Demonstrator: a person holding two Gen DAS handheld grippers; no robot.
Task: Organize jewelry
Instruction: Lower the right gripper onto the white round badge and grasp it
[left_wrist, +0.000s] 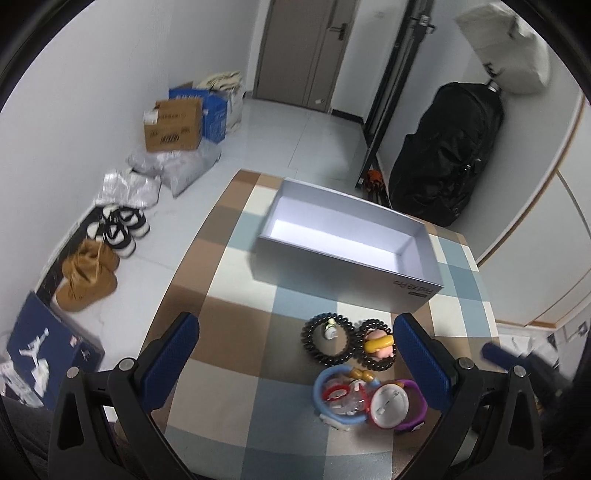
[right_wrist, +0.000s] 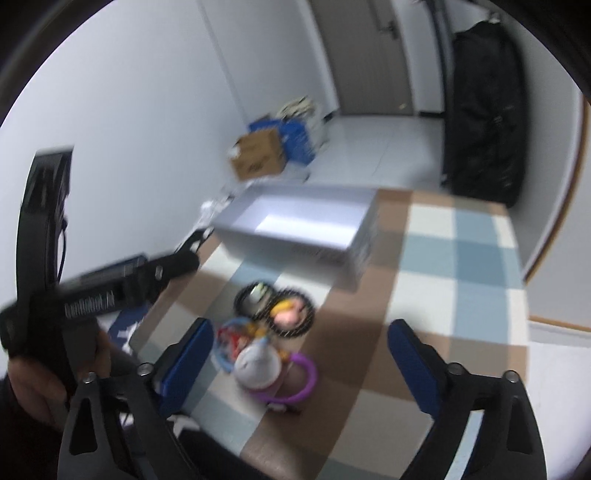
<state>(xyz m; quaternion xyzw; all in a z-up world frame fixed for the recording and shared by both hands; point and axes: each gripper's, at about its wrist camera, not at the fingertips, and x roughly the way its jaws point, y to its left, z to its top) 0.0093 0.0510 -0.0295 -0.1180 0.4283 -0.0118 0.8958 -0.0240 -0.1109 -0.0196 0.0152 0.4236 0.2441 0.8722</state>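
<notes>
A pile of jewelry lies on the checked tablecloth: two black spiral rings, a blue hoop, a white round badge and a purple band. An open, empty grey box stands behind them. My left gripper is open above the table, the pile between its fingers, nearer the right one. My right gripper is open above the same pile; its view is blurred. The box shows there too.
The table edge runs along the left, with shoes, bags and cardboard boxes on the floor beyond. A black bag stands against the wall behind the table. The left gripper's body shows in the right wrist view.
</notes>
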